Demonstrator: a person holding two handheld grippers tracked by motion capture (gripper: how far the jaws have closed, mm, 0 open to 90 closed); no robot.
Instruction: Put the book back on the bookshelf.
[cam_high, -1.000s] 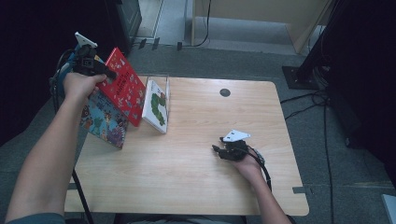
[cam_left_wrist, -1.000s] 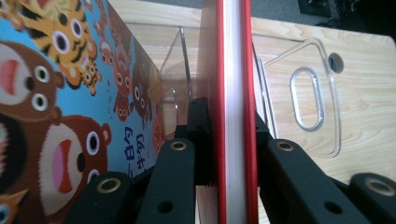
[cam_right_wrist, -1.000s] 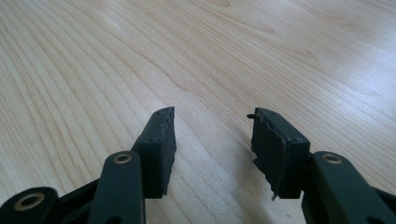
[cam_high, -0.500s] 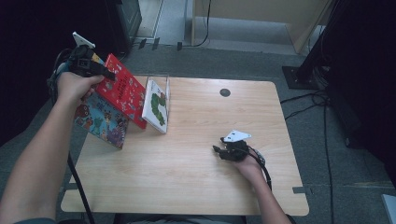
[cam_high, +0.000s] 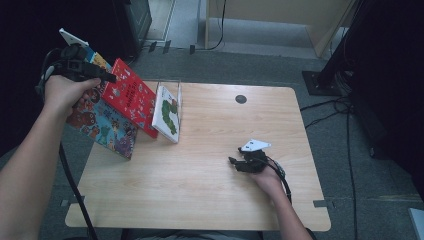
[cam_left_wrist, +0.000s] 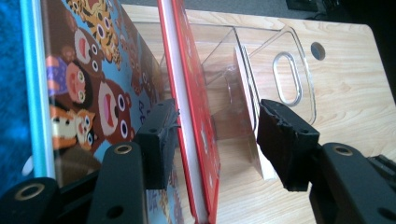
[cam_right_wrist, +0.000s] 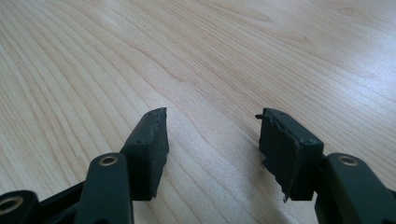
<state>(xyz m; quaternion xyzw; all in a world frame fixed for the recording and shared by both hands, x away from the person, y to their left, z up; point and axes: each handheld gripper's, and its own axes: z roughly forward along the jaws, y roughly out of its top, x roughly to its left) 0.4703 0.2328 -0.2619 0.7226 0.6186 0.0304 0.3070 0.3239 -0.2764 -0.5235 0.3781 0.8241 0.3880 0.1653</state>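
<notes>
— What is lying in front of you now?

— I am looking at the wooden table (cam_high: 200, 200). At its far left corner a clear plastic holder (cam_left_wrist: 289, 60) is standing, and three books are leaning there. The blue animal book (cam_high: 102, 127) is the most outside, the red book (cam_high: 131, 97) is in the middle, and the white book with a green picture (cam_high: 167, 114) is resting against the holder.

— And your tools?

— I am holding the left gripper (cam_left_wrist: 212, 140) at the top edge of the red book. Its jaws are standing wide apart, one on each side of the book; the left one is just touching the cover, the right one is apart. The right gripper (cam_right_wrist: 212, 149) is resting low over the bare table near the right side, jaws wide, with nothing between them.
</notes>
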